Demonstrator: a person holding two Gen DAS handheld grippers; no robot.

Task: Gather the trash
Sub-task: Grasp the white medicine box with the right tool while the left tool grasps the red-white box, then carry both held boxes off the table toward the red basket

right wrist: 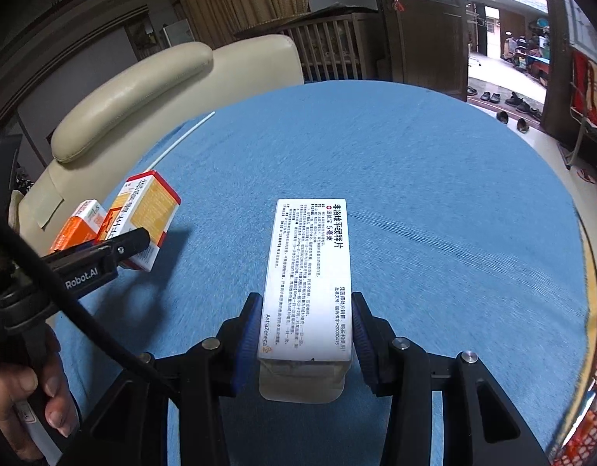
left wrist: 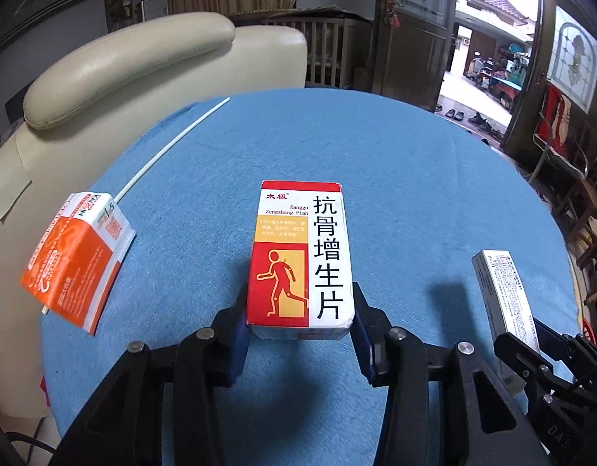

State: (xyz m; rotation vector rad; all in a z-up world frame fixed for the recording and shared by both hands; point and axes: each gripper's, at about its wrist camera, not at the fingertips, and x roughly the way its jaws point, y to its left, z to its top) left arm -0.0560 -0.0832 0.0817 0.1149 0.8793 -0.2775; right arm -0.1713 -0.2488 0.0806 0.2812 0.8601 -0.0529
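My left gripper [left wrist: 300, 310] is shut on a red, yellow and white medicine box [left wrist: 302, 252] and holds it above the blue round table [left wrist: 415, 178]. My right gripper [right wrist: 304, 326] is shut on a white medicine box [right wrist: 308, 275] with small black print, held above the same table [right wrist: 434, 194]. That white box [left wrist: 504, 295] and the right gripper show at the right of the left wrist view. The red box [right wrist: 147, 213] and left gripper show at the left of the right wrist view. An orange and white box [left wrist: 77, 260] lies at the table's left edge, also in the right wrist view [right wrist: 79, 225].
A thin white straw [left wrist: 170, 147] lies on the table's far left, running under the orange box. A cream leather armchair [left wrist: 124, 66] stands behind the table on the left. An open doorway [left wrist: 488, 58] is at the back right. A red net [right wrist: 593, 388] shows at the lower right.
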